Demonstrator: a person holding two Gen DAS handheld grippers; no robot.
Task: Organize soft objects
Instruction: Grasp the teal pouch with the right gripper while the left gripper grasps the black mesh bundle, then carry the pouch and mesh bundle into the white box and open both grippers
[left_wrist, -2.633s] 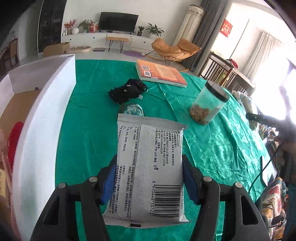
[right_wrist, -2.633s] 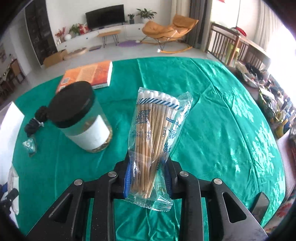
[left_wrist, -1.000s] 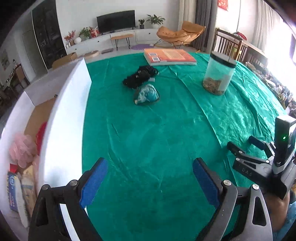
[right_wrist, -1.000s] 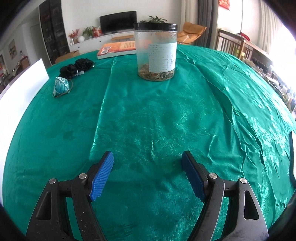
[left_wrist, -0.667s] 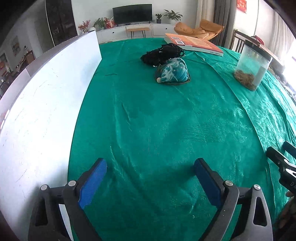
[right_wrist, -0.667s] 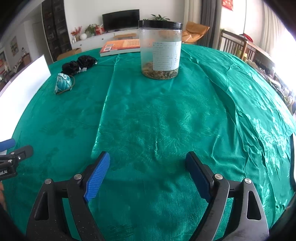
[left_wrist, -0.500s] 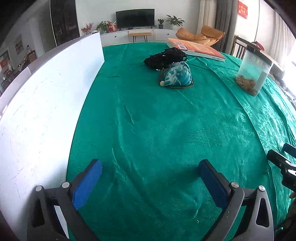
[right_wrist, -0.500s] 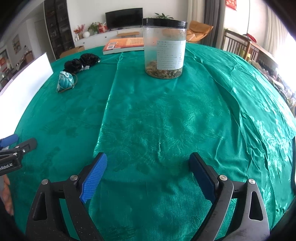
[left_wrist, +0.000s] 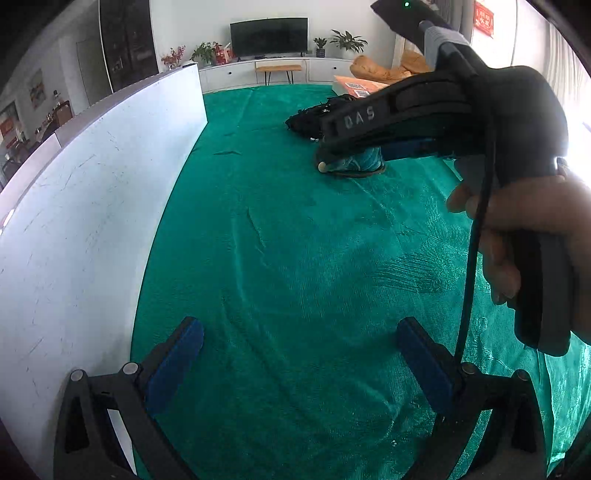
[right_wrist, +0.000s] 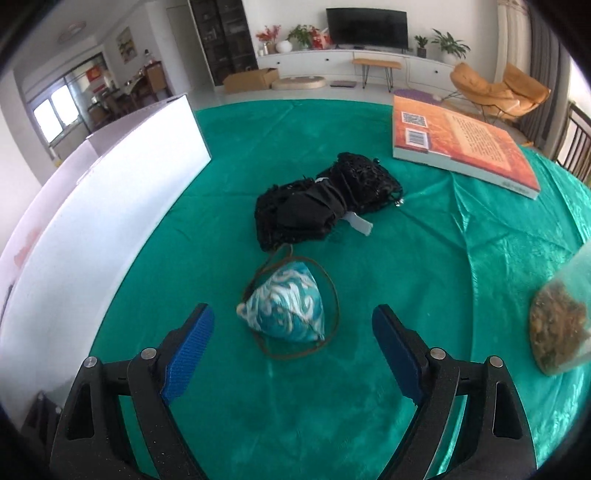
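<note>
One teal-and-white pouch (right_wrist: 286, 308) lies on the green tablecloth (right_wrist: 424, 266), ringed by its brown cord, between my right gripper (right_wrist: 291, 347) pads without touching them; those jaws are closing. Just beyond sits a black mesh bundle (right_wrist: 325, 201), then an orange book (right_wrist: 461, 144). My left gripper (left_wrist: 299, 354) hangs wide and empty beside the white box wall (left_wrist: 92, 206). Further back I see the TV and cabinet

On the counter (right_wrist: 424, 258), a pouch (right_wrist: 286, 312) lay just before a bundle (right_wrist: 325, 199). A book (right_wrist: 461, 147) lay behind and right of the bundle, a jar (right_wrist: 561, 325) sat far right, and a box (right_wrist: 110, 192) stood along the left.
</note>
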